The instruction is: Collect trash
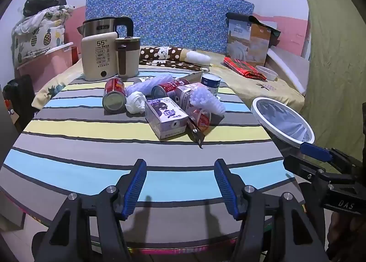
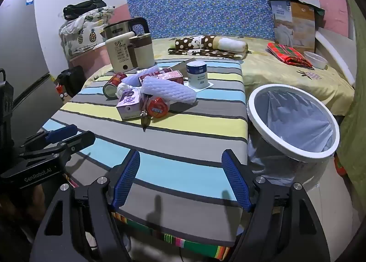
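A heap of trash lies on the striped table (image 1: 91,147): a red can (image 1: 114,93), a crumpled white tissue (image 1: 135,102), a purple milk carton (image 1: 165,118), a red snack wrapper (image 1: 201,120) and white foam netting (image 1: 207,99). The carton (image 2: 130,104) and foam netting (image 2: 169,91) also show in the right wrist view. A white-rimmed bin with a plastic liner (image 2: 295,122) stands right of the table. My left gripper (image 1: 180,184) is open and empty over the table's near edge. My right gripper (image 2: 180,177) is open and empty, also over the near edge.
A cream kettle base (image 1: 98,58), a steel kettle (image 1: 103,26) and a brown-cream mug (image 1: 127,58) stand at the table's far left. A white-blue tub (image 2: 196,74) sits at the far side. A bed with a polka-dot pillow (image 2: 205,43) lies behind.
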A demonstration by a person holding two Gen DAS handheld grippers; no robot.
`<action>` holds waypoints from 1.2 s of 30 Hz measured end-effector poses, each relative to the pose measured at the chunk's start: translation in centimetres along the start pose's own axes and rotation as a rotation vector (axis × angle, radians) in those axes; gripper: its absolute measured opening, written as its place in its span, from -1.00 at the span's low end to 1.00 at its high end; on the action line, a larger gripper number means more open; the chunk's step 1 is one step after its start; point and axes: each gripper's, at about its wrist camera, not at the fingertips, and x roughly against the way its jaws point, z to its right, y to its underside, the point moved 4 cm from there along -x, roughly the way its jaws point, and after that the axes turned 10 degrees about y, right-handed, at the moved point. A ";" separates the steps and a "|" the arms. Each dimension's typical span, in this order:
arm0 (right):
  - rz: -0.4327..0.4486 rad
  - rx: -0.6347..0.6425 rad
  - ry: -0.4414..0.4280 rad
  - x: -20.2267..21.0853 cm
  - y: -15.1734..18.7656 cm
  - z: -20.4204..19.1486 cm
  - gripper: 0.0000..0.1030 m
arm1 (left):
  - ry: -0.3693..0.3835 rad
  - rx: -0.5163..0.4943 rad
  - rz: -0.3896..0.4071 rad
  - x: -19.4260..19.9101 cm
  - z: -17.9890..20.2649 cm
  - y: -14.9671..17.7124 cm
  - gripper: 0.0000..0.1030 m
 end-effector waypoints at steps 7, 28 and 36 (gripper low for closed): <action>0.004 -0.001 -0.002 0.2 0.0 0.1 0.46 | -0.001 -0.009 0.008 0.0 0.0 -0.2 0.18; 0.012 0.002 0.003 0.5 -0.2 -0.2 0.46 | -0.003 -0.012 0.017 0.8 0.1 -0.3 0.18; 0.012 0.002 0.003 0.5 -0.3 -0.2 0.46 | -0.004 -0.013 0.017 0.9 0.1 -0.4 0.18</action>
